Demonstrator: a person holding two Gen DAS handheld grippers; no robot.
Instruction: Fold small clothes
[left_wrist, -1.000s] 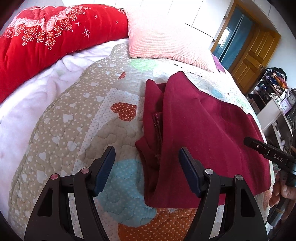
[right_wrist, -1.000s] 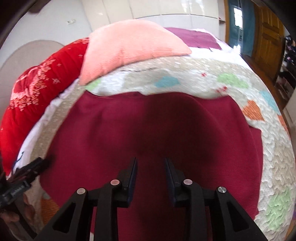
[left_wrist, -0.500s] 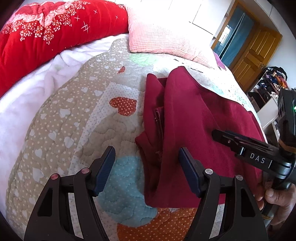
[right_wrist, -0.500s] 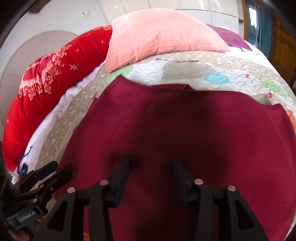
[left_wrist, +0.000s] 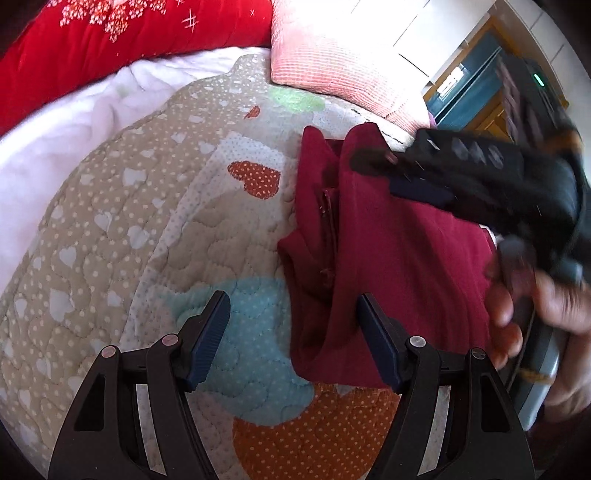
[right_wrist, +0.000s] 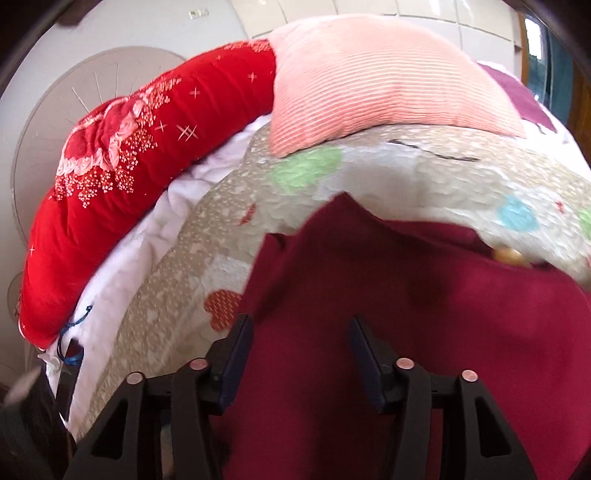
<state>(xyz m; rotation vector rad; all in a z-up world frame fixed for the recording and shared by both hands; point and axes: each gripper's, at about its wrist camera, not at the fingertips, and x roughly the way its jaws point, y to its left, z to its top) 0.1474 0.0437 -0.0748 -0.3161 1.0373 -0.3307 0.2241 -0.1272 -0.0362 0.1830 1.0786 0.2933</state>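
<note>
A dark red garment (left_wrist: 391, 258) lies folded on the quilted bedspread (left_wrist: 147, 229), its left edge bunched with a seam showing. My left gripper (left_wrist: 293, 314) hangs open over the garment's near left corner, nothing between its fingers. In the left wrist view the right gripper (left_wrist: 373, 158) passes blurred above the garment's far part, held by a hand (left_wrist: 535, 306). In the right wrist view my right gripper (right_wrist: 301, 332) hovers over the garment (right_wrist: 424, 332) near its left edge. Its jaws are opening with only the cloth's surface below them.
A pink pillow (right_wrist: 380, 88) and a red flowered blanket (right_wrist: 129, 155) lie at the head of the bed. A white sheet (left_wrist: 62, 122) edges the bedspread on the left. A wooden door (left_wrist: 491, 110) stands beyond the bed at the right.
The right gripper has swept left across the garment toward its left edge, and its jaws have spread. The left gripper has stayed over the near corner, still open.
</note>
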